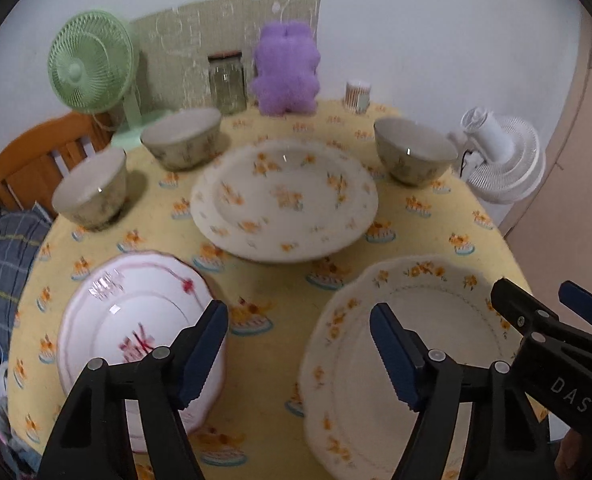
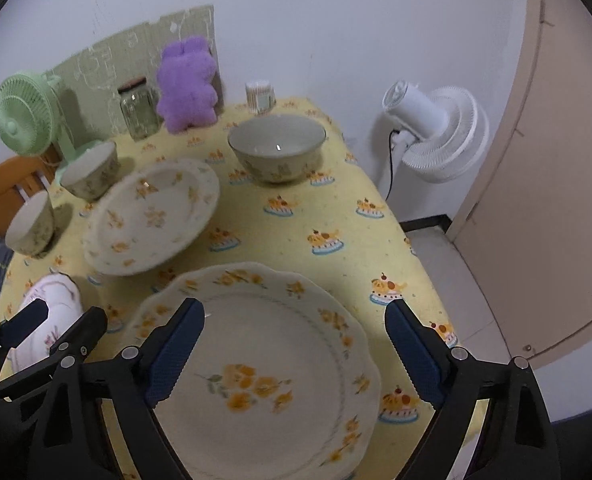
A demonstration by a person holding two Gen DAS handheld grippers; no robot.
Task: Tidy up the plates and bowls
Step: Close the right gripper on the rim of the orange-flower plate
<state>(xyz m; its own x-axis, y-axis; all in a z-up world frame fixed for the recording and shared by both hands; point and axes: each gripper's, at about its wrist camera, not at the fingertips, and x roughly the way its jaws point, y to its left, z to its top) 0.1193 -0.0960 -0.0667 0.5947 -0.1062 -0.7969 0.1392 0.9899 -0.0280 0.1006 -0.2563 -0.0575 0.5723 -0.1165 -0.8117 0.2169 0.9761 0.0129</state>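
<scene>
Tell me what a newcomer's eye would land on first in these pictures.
The fluffy purple plush toy stands out at the far edge of the yellow cake-print tablecloth, beside a glass jar and a mint-green desk fan. Nearer, three floral plates dominate: a deep orange-flowered plate in the middle, a pink-trimmed scalloped plate near the open left gripper, and a scalloped orange-flowered plate under the open right gripper.

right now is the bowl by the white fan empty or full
Empty: the bowl stands upright, and its bare glazed inside shows down to the bottom, near the white fan.
</scene>
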